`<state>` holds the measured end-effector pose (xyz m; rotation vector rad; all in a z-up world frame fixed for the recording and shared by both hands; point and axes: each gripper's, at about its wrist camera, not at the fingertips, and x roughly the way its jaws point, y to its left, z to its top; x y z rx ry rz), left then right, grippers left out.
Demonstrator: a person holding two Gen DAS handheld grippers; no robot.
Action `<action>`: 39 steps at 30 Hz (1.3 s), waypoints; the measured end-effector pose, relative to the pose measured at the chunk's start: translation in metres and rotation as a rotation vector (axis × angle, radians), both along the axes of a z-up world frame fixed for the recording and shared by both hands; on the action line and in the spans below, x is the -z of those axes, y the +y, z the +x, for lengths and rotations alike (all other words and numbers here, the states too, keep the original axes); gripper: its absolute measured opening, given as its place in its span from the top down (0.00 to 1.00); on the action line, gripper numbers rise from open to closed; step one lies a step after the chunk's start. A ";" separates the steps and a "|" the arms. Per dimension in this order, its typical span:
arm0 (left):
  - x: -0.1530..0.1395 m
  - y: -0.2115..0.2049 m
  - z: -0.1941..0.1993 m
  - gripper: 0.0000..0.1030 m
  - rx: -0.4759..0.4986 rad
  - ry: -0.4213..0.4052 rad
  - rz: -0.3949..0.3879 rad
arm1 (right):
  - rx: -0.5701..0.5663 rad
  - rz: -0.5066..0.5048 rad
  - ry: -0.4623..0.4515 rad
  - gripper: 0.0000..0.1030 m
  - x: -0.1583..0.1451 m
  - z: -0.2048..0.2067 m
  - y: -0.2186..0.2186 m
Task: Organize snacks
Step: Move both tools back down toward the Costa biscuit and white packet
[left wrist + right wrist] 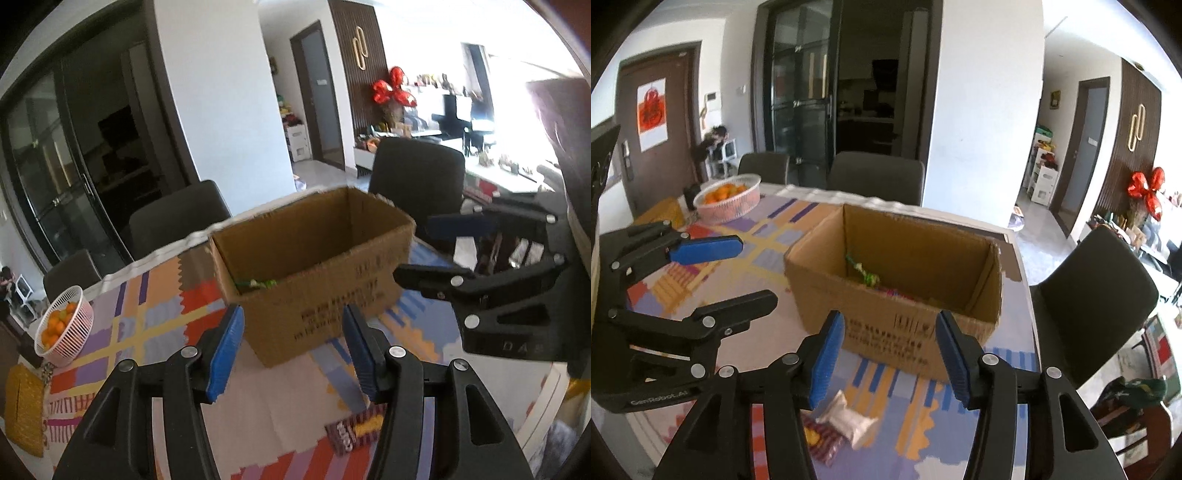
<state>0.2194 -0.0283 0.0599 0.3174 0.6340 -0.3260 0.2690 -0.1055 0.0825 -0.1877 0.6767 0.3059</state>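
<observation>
Both grippers, left (293, 352) and right (891, 360), partly open and holding nothing, near the cardboard box (314, 273) with snacks (866, 275) inside.

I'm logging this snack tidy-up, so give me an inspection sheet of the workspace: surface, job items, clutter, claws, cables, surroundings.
Surface: table under a bright patterned cloth.
Job's things: open cardboard box with a few snacks at its bottom; white packet and striped packet on the cloth in front of it.
Clutter: basket of oranges at the far corner; yellow mat at the table edge.
Claws: left claw and right claw both open, nothing between the pads, both aimed at the box.
Cables: nothing seen.
Surroundings: dark chairs around the table, glass doors, red balloons.
</observation>
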 end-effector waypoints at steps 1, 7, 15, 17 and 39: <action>0.003 0.000 -0.003 0.47 0.007 0.009 0.005 | -0.012 -0.016 0.006 0.49 0.003 -0.003 0.002; 0.029 -0.006 -0.022 0.47 0.061 0.067 0.042 | -0.061 -0.099 0.056 0.49 0.025 -0.016 0.011; 0.061 -0.012 -0.035 0.45 0.136 0.150 0.069 | -0.126 -0.190 0.141 0.49 0.061 -0.025 0.021; 0.070 -0.013 -0.036 0.44 0.159 0.180 0.075 | -0.135 -0.201 0.166 0.49 0.070 -0.026 0.023; 0.152 -0.031 -0.017 0.32 0.311 0.390 0.177 | -0.246 -0.294 0.335 0.49 0.140 0.001 0.035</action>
